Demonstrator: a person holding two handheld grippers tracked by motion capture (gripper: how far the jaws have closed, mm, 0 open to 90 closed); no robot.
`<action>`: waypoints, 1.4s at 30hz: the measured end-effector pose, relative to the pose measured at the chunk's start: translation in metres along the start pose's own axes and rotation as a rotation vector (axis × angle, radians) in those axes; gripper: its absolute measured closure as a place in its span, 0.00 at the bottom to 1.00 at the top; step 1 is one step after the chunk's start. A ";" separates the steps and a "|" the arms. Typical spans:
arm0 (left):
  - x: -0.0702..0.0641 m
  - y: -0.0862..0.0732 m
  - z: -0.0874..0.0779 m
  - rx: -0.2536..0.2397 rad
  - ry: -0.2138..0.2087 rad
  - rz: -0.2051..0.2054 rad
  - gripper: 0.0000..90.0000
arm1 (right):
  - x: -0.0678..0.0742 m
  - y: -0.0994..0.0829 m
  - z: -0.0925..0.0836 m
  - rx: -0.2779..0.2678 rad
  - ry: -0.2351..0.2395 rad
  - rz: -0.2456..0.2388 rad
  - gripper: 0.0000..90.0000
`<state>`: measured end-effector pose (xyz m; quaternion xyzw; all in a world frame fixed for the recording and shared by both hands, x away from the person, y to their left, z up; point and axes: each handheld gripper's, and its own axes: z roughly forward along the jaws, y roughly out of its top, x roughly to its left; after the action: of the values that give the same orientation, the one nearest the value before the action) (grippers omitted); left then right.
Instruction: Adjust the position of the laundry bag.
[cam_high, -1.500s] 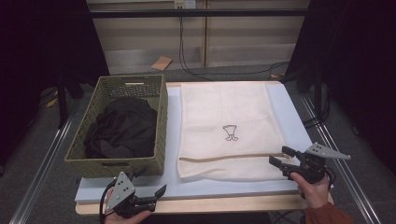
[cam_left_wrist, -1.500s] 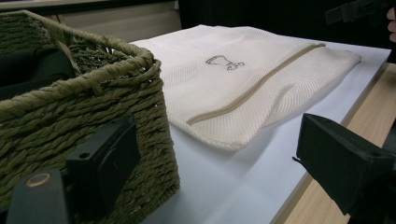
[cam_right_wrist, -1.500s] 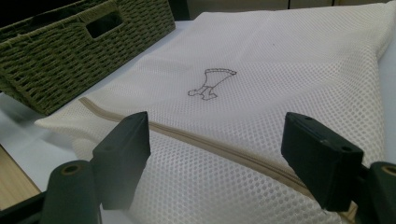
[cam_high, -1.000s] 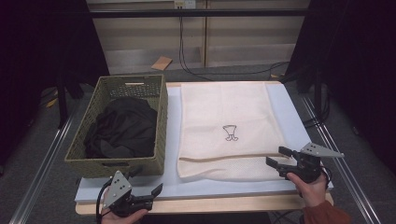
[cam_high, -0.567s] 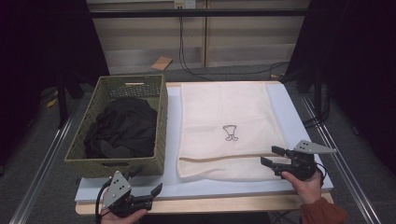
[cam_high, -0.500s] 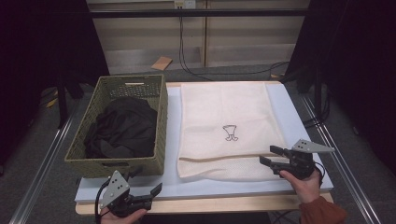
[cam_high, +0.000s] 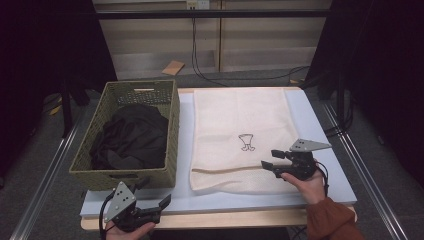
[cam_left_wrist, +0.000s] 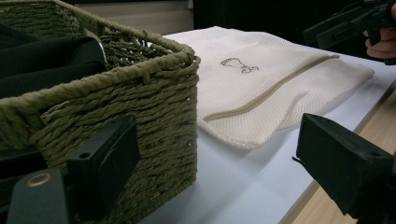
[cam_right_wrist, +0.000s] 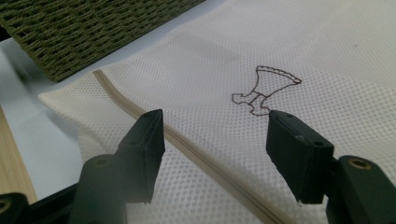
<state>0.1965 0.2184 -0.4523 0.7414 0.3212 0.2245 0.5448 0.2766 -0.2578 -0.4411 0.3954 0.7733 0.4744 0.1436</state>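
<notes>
A cream mesh laundry bag (cam_high: 240, 125) lies flat on the table, with a tan zipper (cam_high: 225, 170) near its front edge and a small embroidered motif (cam_high: 246, 141). My right gripper (cam_high: 268, 158) hovers over the bag's front right part. It is open, its jaws have just been closing a little, and nothing is pinched. In the right gripper view its jaws straddle the zipper (cam_right_wrist: 187, 144) just below the motif (cam_right_wrist: 266, 88). My left gripper (cam_high: 154, 192) rests open at the table's front left, in front of the basket (cam_high: 120, 175).
The green woven basket (cam_left_wrist: 154, 93) holds a black garment (cam_high: 130, 137) and stands left of the bag (cam_left_wrist: 280, 74). The pale mat (cam_high: 320, 125) covers the tabletop, with a wooden edge (cam_high: 225, 217) along the front. Metal rails run down both sides.
My right gripper has moved left from the table's right margin onto the bag's front right part, and its jaws have narrowed slightly. The left gripper has stayed put.
</notes>
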 end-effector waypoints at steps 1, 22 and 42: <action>0.000 0.000 0.000 -0.003 -0.014 -0.009 0.14 | 0.000 0.003 0.007 0.019 -0.004 -0.016 0.42; -0.001 0.002 0.002 0.014 -0.039 -0.017 0.15 | -0.013 0.033 0.077 0.135 0.056 0.021 0.37; 0.003 0.000 -0.001 0.015 -0.003 -0.011 0.16 | -0.017 0.023 0.119 0.278 -0.009 -0.134 0.27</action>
<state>0.1979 0.2210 -0.4521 0.7440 0.3262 0.2179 0.5409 0.3693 -0.1909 -0.4850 0.3612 0.8554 0.3504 0.1224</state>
